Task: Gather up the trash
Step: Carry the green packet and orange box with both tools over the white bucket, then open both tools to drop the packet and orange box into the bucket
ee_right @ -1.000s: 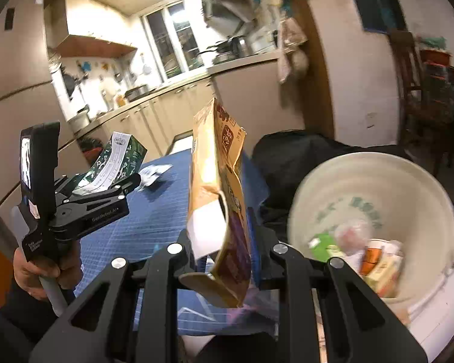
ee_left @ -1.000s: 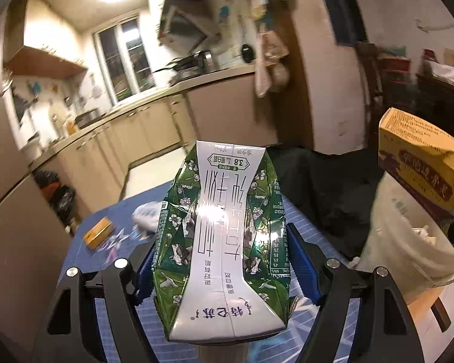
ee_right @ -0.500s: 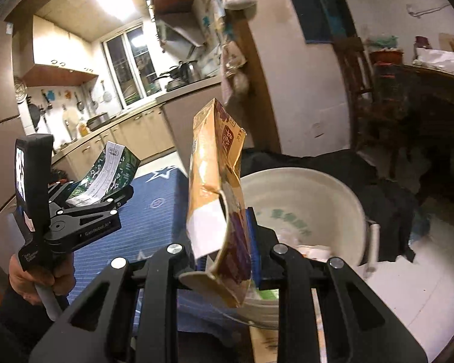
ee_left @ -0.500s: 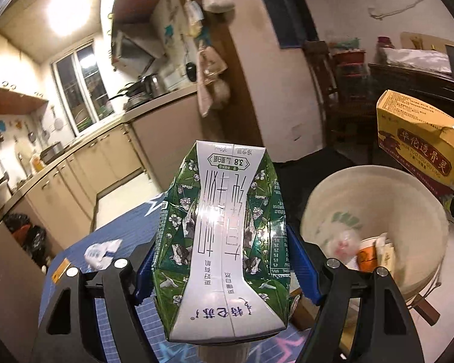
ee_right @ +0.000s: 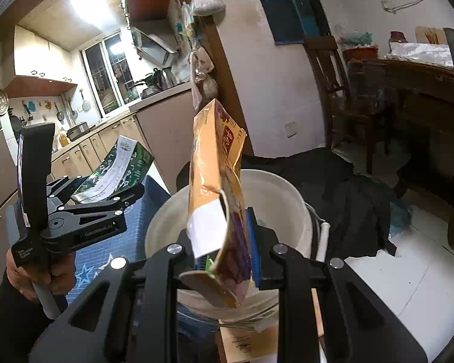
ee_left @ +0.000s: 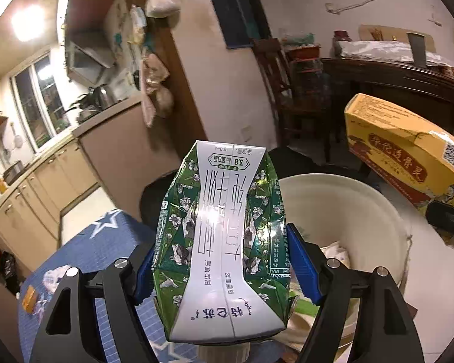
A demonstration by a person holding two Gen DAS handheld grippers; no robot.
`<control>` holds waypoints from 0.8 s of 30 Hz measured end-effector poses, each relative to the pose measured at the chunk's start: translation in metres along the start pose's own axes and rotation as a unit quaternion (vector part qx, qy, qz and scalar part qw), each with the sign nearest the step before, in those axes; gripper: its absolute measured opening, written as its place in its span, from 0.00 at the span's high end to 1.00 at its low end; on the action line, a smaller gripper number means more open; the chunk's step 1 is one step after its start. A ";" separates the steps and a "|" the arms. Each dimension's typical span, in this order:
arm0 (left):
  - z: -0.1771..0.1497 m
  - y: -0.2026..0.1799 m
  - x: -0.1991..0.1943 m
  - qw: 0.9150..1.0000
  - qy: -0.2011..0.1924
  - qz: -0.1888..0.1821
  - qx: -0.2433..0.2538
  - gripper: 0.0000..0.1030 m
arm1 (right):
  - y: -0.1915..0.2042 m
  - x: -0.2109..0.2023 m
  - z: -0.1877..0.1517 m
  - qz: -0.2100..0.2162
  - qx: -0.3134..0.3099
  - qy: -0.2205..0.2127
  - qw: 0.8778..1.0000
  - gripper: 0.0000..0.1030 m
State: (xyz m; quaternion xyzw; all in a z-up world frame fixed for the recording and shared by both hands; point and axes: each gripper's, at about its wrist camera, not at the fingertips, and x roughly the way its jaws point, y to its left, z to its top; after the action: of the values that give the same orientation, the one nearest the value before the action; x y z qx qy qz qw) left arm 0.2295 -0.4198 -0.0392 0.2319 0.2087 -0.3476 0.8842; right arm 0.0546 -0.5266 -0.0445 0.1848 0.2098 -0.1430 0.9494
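Observation:
My left gripper is shut on a crushed green and white milk carton, held at the near left rim of the white trash bucket. My right gripper is shut on a flattened orange box, held upright over the same bucket. The orange box also shows at the right of the left wrist view. The left gripper and its carton show at the left of the right wrist view. Some trash lies in the bucket.
A blue star-patterned table lies to the left, with a crumpled white wrapper and a small orange packet on it. Dark cloth lies behind the bucket. Wooden chair and sideboard stand at right. Kitchen counters stand beyond.
Both grippers have swung right, from over the blue table to the white bucket, each with its item still held. The bucket now sits under and ahead of them.

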 end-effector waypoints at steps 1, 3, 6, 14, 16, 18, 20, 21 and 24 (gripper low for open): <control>0.001 -0.004 0.003 1.000 0.002 -0.005 0.002 0.26 | -0.002 0.000 0.000 -0.001 0.000 0.000 1.000 0.79; 0.001 -0.006 0.009 1.000 0.005 -0.014 0.005 0.26 | -0.006 0.002 0.001 -0.006 0.000 0.000 1.000 0.79; 0.001 -0.006 0.019 0.999 0.011 -0.034 0.006 0.26 | -0.011 0.006 0.003 -0.012 0.002 0.001 1.000 0.79; 0.004 -0.006 0.043 0.997 0.030 -0.063 0.012 0.26 | -0.022 0.033 0.007 -0.022 0.011 0.026 0.999 0.79; 0.004 -0.006 0.047 0.997 0.031 -0.063 0.014 0.26 | -0.019 0.038 0.007 -0.022 0.010 0.031 0.999 0.79; 0.005 -0.005 0.051 0.997 0.031 -0.067 0.015 0.26 | -0.018 0.046 0.008 -0.022 0.005 0.039 0.999 0.79; 0.006 -0.002 0.056 0.996 0.030 -0.077 0.016 0.26 | -0.015 0.056 0.010 -0.019 -0.009 0.054 0.998 0.76; 0.006 -0.002 0.059 0.996 0.031 -0.085 0.019 0.26 | -0.015 0.061 0.010 -0.021 -0.015 0.063 0.998 0.73; 0.007 0.000 0.067 0.994 0.040 -0.096 0.023 0.25 | -0.019 0.071 0.010 -0.021 -0.012 0.070 0.997 0.53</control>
State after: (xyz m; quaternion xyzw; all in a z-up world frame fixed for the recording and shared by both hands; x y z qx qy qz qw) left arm 0.2756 -0.4581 -0.0691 0.2448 0.2575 -0.4260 0.8321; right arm 0.1134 -0.5615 -0.0743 0.1789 0.2814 -0.1474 0.9312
